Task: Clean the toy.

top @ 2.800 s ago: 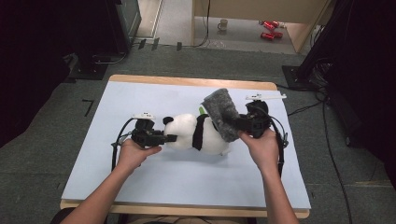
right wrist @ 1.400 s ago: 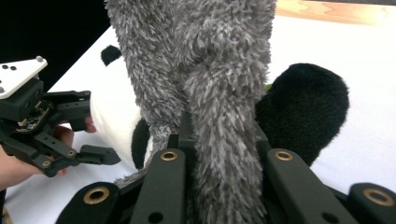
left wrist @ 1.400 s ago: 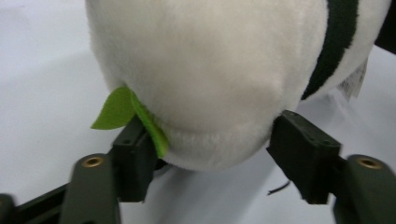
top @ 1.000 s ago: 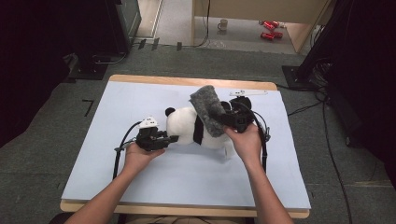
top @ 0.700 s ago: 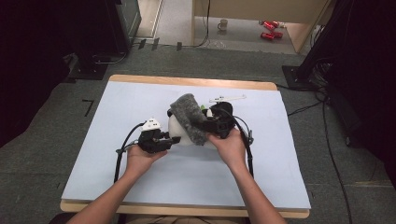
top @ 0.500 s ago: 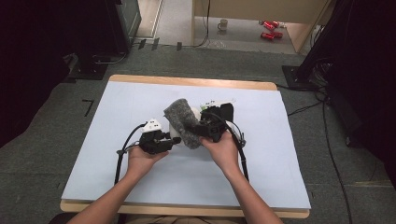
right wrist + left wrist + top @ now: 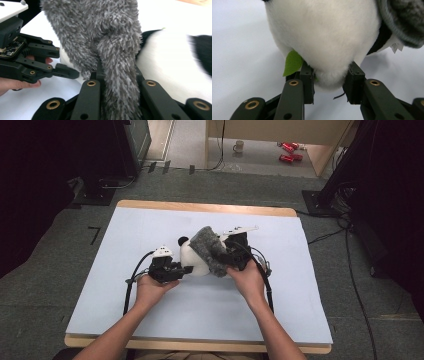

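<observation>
A black-and-white plush panda (image 7: 191,261) lies on the pale mat (image 7: 140,230) at the table's middle. My left gripper (image 7: 182,269) is shut on its white end (image 7: 322,32); both pads dig into the fur, beside a green felt leaf (image 7: 292,62). A grey fuzzy hat (image 7: 207,247) sits over the panda's right part. My right gripper (image 7: 223,258) is shut on the hat's edge, and the grey pile (image 7: 100,32) rises from between its jaws (image 7: 117,75), with the panda's white body (image 7: 165,62) just behind. A white tag and a knitted grey rim (image 7: 404,20) show at the right of the left gripper view.
Black cables trail from both grippers across the mat towards the front edge (image 7: 200,345). Beyond the table's far edge is grey carpet with a mug (image 7: 239,145), red objects (image 7: 287,151) and dark equipment stands (image 7: 345,180) on both sides.
My right hand has carried the grey hat leftward and down over the panda's body. The panda has shifted slightly left. The left hand has stayed put, gripping the plush.
</observation>
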